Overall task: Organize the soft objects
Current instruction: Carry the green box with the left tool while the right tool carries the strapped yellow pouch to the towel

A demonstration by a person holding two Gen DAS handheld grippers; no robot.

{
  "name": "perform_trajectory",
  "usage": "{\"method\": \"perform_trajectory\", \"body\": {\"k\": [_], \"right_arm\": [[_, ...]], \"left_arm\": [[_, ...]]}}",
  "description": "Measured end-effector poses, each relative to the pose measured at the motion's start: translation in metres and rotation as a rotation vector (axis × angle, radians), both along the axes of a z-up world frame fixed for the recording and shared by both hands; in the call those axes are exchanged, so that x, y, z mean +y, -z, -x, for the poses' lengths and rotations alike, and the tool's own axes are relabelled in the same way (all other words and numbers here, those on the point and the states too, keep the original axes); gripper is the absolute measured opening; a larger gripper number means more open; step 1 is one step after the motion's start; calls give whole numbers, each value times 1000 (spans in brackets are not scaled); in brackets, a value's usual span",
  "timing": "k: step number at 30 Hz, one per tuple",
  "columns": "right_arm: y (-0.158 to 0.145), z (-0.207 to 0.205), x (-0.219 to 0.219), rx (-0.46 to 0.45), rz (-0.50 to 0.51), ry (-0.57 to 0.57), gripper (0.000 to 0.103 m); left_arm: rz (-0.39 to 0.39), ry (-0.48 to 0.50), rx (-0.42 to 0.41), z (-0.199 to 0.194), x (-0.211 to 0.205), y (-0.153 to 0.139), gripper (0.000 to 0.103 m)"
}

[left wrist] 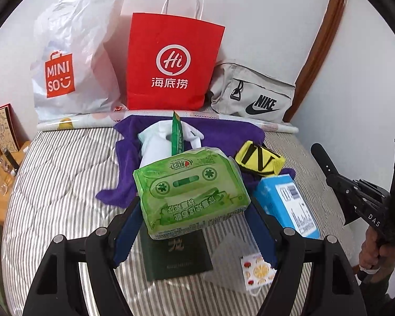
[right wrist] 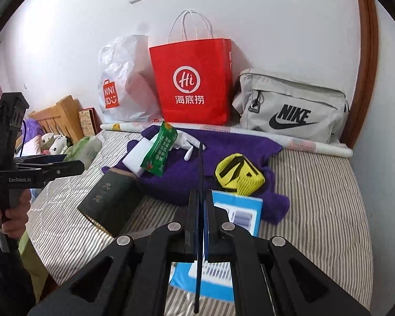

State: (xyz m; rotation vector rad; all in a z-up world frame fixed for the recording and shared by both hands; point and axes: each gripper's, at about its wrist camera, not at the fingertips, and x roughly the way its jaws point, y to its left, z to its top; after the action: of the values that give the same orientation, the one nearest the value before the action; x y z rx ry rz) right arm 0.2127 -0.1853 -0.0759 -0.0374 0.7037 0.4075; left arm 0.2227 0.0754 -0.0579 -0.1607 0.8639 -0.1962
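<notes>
My left gripper (left wrist: pixel 194 210) is shut on a green pack of tissues (left wrist: pixel 192 189) and holds it above the striped bed; the pack also shows at the left in the right wrist view (right wrist: pixel 84 150). My right gripper (right wrist: pixel 201 197) is shut and empty above a blue box (right wrist: pixel 237 210). On a purple towel (right wrist: pixel 218 152) lie a yellow-black pouch (right wrist: pixel 237 173), a white sock (right wrist: pixel 189 142), a white sponge block (right wrist: pixel 139 155) and a green sachet (right wrist: pixel 159 150).
A Miniso plastic bag (left wrist: pixel 71 65), a red paper bag (left wrist: pixel 171 60) and a grey Nike bag (left wrist: pixel 252 92) stand at the wall. A dark green box (left wrist: pixel 176 258), a face mask (left wrist: pixel 255 268) and the blue box (left wrist: pixel 287 202) lie on the bed.
</notes>
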Motion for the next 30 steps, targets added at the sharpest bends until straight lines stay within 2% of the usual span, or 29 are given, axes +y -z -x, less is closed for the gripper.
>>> {"method": "perform_trajectory", "body": {"k": [15, 22, 30], "right_arm": [[22, -68, 16, 46, -7, -47, 3], [34, -107, 30, 87, -16, -84, 3], [46, -136, 37, 131, -31, -125, 3]], "left_arm": [[24, -5, 55, -57, 8, 20, 76], [96, 17, 87, -87, 11, 29, 76], [110, 58, 116, -110, 0, 38, 76]]}}
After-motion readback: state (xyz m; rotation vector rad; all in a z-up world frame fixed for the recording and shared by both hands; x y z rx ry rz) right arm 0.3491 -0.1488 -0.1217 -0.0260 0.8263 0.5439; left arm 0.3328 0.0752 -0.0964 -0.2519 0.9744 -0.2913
